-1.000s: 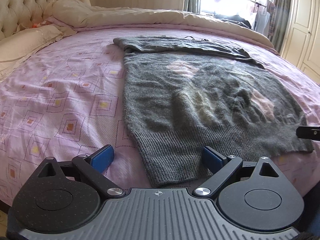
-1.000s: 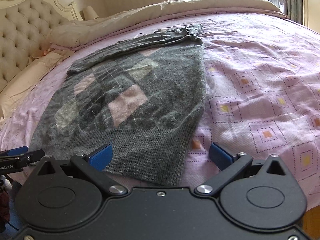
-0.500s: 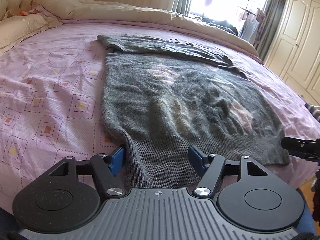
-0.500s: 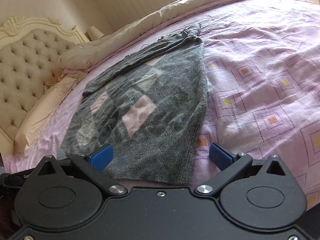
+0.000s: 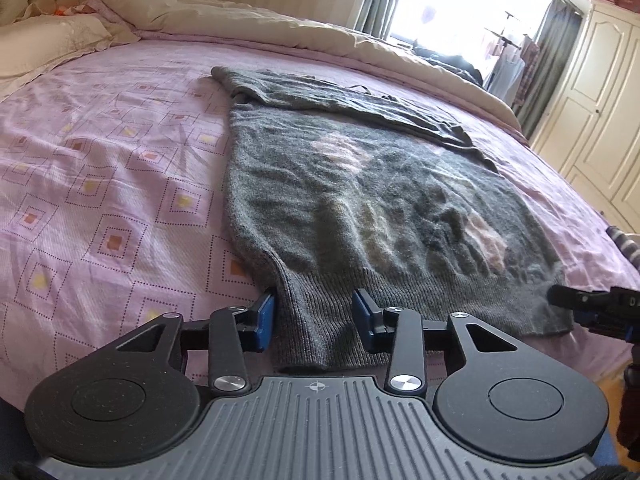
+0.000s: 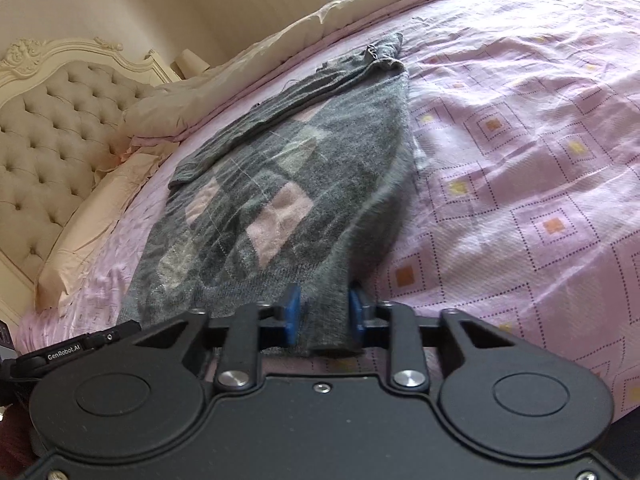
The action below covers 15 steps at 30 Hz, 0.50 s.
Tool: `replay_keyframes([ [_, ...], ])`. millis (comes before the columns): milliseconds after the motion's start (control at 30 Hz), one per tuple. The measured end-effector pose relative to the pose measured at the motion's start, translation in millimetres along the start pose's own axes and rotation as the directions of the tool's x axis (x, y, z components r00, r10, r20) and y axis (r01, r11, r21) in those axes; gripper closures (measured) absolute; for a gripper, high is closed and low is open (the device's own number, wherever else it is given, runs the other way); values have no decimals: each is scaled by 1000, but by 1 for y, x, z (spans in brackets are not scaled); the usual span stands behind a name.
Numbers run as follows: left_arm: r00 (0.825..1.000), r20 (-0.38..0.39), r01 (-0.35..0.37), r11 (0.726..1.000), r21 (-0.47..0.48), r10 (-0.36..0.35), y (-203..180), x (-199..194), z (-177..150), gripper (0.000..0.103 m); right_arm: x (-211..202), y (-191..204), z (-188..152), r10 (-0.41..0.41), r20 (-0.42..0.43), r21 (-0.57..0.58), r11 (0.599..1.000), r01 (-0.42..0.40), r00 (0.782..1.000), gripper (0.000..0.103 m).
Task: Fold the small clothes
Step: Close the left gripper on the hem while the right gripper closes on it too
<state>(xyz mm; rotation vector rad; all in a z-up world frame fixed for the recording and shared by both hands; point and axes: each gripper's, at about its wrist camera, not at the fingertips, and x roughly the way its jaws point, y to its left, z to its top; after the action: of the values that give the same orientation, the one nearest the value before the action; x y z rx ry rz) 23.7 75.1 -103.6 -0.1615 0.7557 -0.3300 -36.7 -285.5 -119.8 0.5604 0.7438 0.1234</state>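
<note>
A grey knitted sweater (image 5: 360,200) with pink and pale squares lies flat on the pink bedspread (image 5: 100,184), sleeves folded across its far end. My left gripper (image 5: 314,314) sits at the hem's left corner with its blue pads half closed around the ribbed band, a gap still showing. In the right wrist view the sweater (image 6: 280,200) runs away from me. My right gripper (image 6: 324,316) has its pads pressed on the hem's right corner, and the cloth there rises in a ridge. The right gripper's tip (image 5: 592,304) shows at the left view's right edge.
The bed has a tufted cream headboard (image 6: 44,128), pillows (image 5: 60,40) and a beige duvet (image 5: 320,36) rolled along the far side. White wardrobe doors (image 5: 600,100) and a bright window (image 5: 460,8) stand beyond the bed.
Both grippers moved onto the sweater's hem corners and narrowed. The right one closed on the cloth; the left one closed partway around the ribbing.
</note>
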Motion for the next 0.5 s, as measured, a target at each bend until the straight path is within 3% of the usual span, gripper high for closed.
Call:
replay_keyframes([
  [167,1000,-2,-21,999,-43,21,7,0,1,84,1,-3,1,6,-4,16,1000,-6,1000,83],
  [333,1000,-11,-23,999,-33,23,6,1,3,86,3,-6,3,20,-8,44,999,-20,1000,82],
  [367,1000,-9,-20,999,-35,20,6,1,3,95,3,-6,3,19,-10,41,999,-19,1000,82],
  [500,1000,11,12,998,-64,-11,11,-2,3,98,-1,0,6,36,-12,16,999,-35,999,88],
])
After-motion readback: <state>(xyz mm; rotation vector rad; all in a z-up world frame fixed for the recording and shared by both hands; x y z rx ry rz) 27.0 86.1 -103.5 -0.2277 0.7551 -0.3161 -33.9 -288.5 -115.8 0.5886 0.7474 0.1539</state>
